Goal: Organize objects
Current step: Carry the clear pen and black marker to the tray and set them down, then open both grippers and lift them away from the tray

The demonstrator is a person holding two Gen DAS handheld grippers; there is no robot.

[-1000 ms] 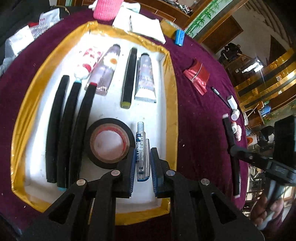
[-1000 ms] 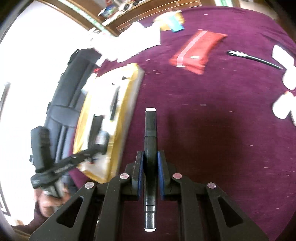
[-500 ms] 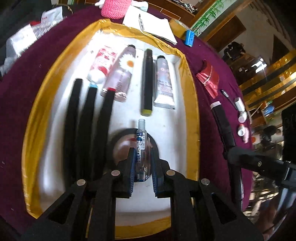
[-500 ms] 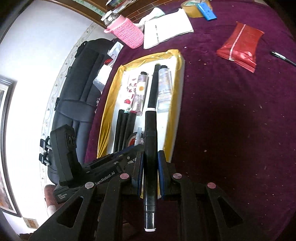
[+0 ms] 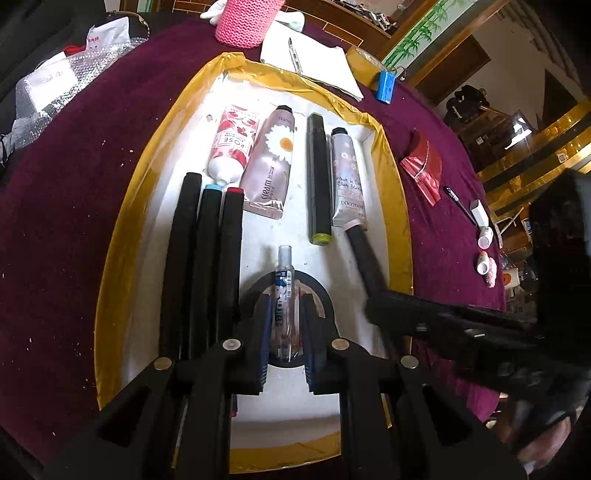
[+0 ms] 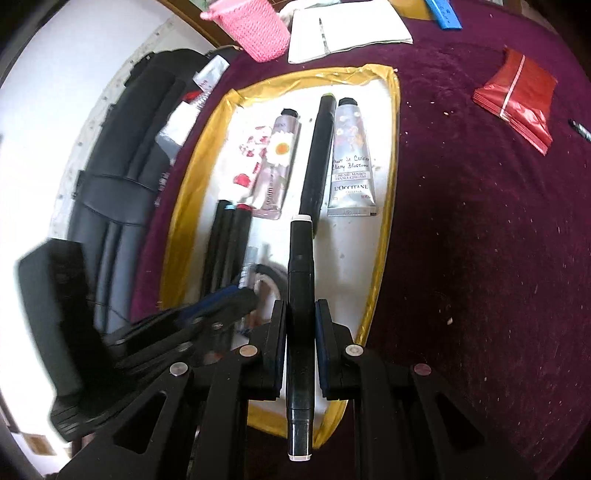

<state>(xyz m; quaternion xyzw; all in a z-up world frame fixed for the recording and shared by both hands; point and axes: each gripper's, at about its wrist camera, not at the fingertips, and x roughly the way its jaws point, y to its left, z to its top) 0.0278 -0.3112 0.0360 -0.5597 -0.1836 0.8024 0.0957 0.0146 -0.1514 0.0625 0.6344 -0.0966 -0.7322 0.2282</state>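
Gold-rimmed white tray (image 5: 373, 122) lies on the maroon velvet tablecloth (image 5: 74, 206) and holds the sorted items. Three long black marker pens (image 5: 207, 266) lie side by side along its left part. Farther back are a rose-print cream tube (image 5: 232, 144), a pink daisy-print cream tube (image 5: 273, 162), a black marker with a yellow-green end (image 5: 318, 177) and a silver floral hand-cream tube (image 5: 347, 177). A black roll of tape (image 5: 325, 295) lies flat near the tray's near end. The left gripper (image 5: 283, 325) is clenched on a clear glue pen with a blue label (image 5: 283, 295), held directly above the tape roll. The right gripper (image 6: 300, 343) is clenched on a black marker with white end caps (image 6: 301, 295), held over the tray's right side, its tip near the hand-cream tube. Outside the tray on the cloth are a pink knitted cup (image 5: 247, 22), a white notebook (image 5: 317, 62) and a red foil packet (image 5: 424, 166).
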